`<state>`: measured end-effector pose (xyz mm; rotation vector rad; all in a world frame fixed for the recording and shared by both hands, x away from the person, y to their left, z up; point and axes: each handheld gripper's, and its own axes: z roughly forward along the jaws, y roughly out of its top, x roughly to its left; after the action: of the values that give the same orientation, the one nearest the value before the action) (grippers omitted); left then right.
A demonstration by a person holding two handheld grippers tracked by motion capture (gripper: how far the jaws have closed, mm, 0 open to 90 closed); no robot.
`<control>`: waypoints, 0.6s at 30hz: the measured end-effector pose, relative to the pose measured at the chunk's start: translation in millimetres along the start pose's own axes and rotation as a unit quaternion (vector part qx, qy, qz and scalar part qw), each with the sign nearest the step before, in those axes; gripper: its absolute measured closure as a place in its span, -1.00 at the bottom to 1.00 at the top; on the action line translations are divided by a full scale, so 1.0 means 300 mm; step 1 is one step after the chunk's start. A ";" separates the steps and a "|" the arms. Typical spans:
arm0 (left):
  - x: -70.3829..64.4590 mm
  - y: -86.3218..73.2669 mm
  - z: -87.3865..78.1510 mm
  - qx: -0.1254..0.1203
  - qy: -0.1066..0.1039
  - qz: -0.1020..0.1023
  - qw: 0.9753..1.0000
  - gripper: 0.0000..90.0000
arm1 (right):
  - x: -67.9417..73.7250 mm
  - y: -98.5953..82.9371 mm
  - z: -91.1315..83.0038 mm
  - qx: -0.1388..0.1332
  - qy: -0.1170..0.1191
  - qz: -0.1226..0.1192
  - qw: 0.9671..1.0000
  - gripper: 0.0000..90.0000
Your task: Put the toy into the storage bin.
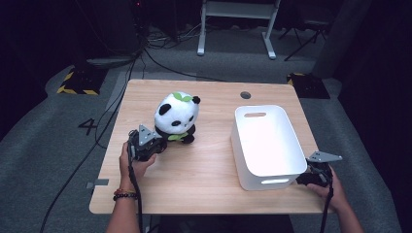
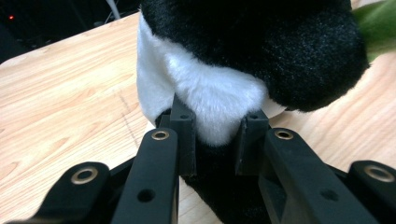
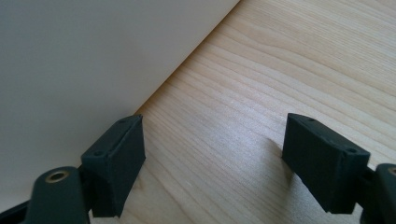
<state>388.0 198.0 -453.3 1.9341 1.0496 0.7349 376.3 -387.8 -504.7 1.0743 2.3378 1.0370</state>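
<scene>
A black-and-white panda plush [image 1: 177,116] with a green leaf on its head sits on the wooden table [image 1: 204,160], left of centre. My left gripper [image 1: 161,143] is at the plush's lower left side. In the left gripper view its jaws pinch a fold of the panda plush [image 2: 210,88] between them, so my left gripper [image 2: 215,142] is shut on it. A white bin [image 1: 265,145] stands at the right. My right gripper [image 1: 305,178] rests low by the bin's near right corner, open; in the right gripper view my right gripper [image 3: 212,165] has bare wood between its jaws, beside the white bin wall [image 3: 84,65].
A round cable hole [image 1: 245,95] sits near the table's far edge. Cables, a yellow-striped floor base [image 1: 77,82] and a white desk frame [image 1: 238,24] are on the dark floor beyond. Bare wood lies between plush and bin.
</scene>
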 end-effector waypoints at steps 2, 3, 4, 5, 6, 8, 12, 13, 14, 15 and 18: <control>-0.006 0.004 -0.005 -0.005 -0.001 0.000 1.000 0.65 | 0.000 0.000 0.000 0.000 0.000 0.000 1.000 -0.53; -0.008 0.007 -0.009 -0.005 -0.001 -0.001 1.000 0.65 | 0.000 0.000 0.000 0.000 0.000 0.000 1.000 -0.53; -0.009 0.010 -0.012 -0.011 0.000 0.000 1.000 0.65 | 0.000 0.000 0.000 0.000 0.000 0.000 1.000 -0.53; -0.011 0.013 -0.016 -0.012 -0.001 0.001 1.000 0.66 | 0.000 0.000 0.000 0.000 0.000 0.000 1.000 -0.53; -0.013 0.016 -0.019 -0.014 -0.005 0.001 1.000 0.66 | 0.000 0.000 0.000 0.000 0.000 0.001 1.000 -0.53; -0.018 0.022 -0.025 -0.020 -0.005 -0.002 1.000 0.66 | 0.000 0.000 0.000 0.000 0.000 0.000 1.000 -0.53; -0.030 0.036 -0.035 -0.032 -0.011 -0.004 0.999 0.67 | 0.000 0.000 0.000 0.000 0.000 -0.001 1.000 -0.53; -0.035 0.041 -0.037 -0.036 -0.013 -0.003 0.999 0.67 | 0.000 0.000 0.000 0.000 0.000 0.001 1.000 -0.53; -0.036 0.044 -0.040 -0.038 -0.011 -0.001 0.999 0.67 | 0.001 0.000 0.000 0.001 0.000 0.002 1.000 -0.53; -0.036 0.050 -0.043 -0.042 -0.012 0.001 0.999 0.67 | 0.000 0.000 0.000 0.000 0.000 0.001 1.000 -0.53; -0.051 0.061 -0.047 -0.051 -0.016 -0.003 0.999 0.67 | 0.000 0.000 0.000 0.000 0.000 0.000 1.000 -0.53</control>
<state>376.9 183.8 -432.1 1.8493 0.9785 0.7382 376.3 -387.8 -504.7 1.0738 2.3374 1.0369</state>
